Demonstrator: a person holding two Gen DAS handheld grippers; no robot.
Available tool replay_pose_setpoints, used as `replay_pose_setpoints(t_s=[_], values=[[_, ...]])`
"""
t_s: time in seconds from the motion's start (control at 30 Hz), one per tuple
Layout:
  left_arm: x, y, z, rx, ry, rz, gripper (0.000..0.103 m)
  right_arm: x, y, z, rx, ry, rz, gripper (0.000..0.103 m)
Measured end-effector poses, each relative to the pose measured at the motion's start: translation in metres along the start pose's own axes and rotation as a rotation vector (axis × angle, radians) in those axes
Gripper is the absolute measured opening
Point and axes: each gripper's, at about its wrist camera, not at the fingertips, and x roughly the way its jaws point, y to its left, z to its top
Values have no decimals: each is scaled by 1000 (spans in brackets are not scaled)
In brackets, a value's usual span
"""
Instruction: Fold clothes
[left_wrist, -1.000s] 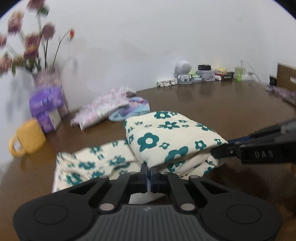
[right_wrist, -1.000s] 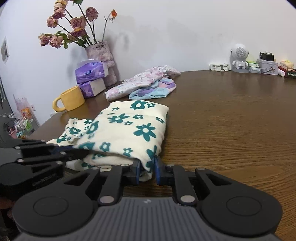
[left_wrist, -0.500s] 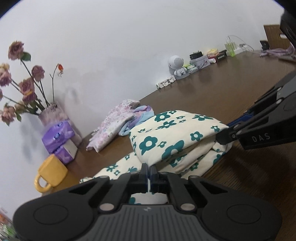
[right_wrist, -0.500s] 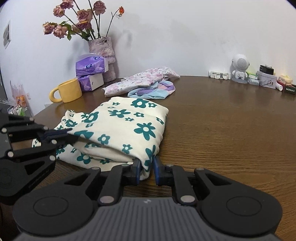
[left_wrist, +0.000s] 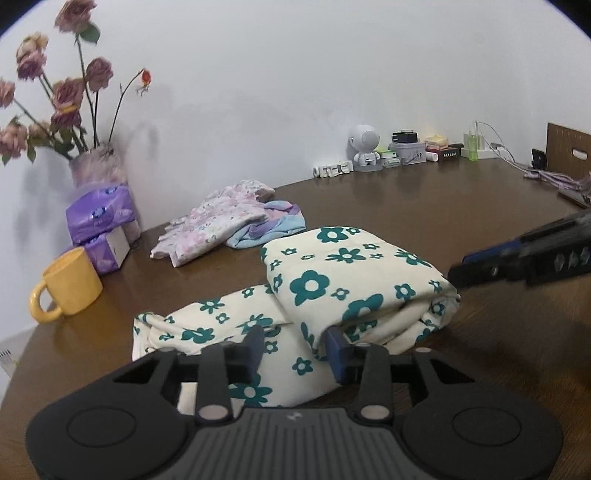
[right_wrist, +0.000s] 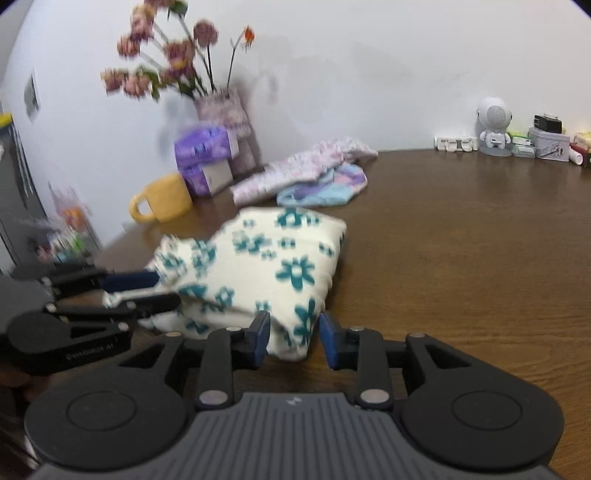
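A cream garment with teal flowers (left_wrist: 332, 288) lies folded on the brown table (left_wrist: 424, 206); it also shows in the right wrist view (right_wrist: 258, 266). My left gripper (left_wrist: 295, 350) is open, its fingers on either side of the garment's near edge. My right gripper (right_wrist: 293, 338) is open around the garment's near corner. The right gripper shows in the left wrist view (left_wrist: 517, 262) at the garment's right end. The left gripper shows in the right wrist view (right_wrist: 136, 291) at the garment's left end.
A pink floral garment and a blue one (left_wrist: 229, 221) lie bunched behind. A yellow mug (left_wrist: 66, 284), purple tissue packs (left_wrist: 99, 225) and a vase of roses (left_wrist: 96, 166) stand at the left. A small white robot figure (left_wrist: 365, 147) and small boxes line the far wall.
Both grippers were shut on the flowered garment's edges and have opened. The folded garment now rests on the table.
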Motion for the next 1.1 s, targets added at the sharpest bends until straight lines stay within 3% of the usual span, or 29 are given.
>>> replay_pose_setpoints(t_s=[0.13,0.23,0.37,0.4,0.43,0.47,0.57,0.7,0.8,0.93,1.1], values=[[-2,3,9,-65,-32,-69,37,2,-5,15,32,-35,21,31],[-5,5,16,-120,-68,-129,45,11,-7,27,44,-51,8,32],[6,0,33,-89,-86,-85,41,37,0,38,13,-27,-12,32],[14,-1,34,-81,-60,-91,37,43,2,39,3,-13,-15,31],[21,-1,35,-72,-33,-98,26,49,4,38,-8,4,-21,30],[28,-2,33,-68,-1,-112,23,52,6,35,-19,15,-26,30],[33,-3,29,-33,21,-115,23,58,9,32,-45,37,-32,30],[34,7,44,-70,-7,-144,24,59,1,49,-30,35,11,29],[48,12,54,-74,-1,-144,23,72,-6,65,-20,63,41,20],[68,11,47,-62,46,-149,23,95,-8,62,-16,133,42,18],[64,15,52,-70,16,-155,24,95,-9,58,-15,101,47,18]])
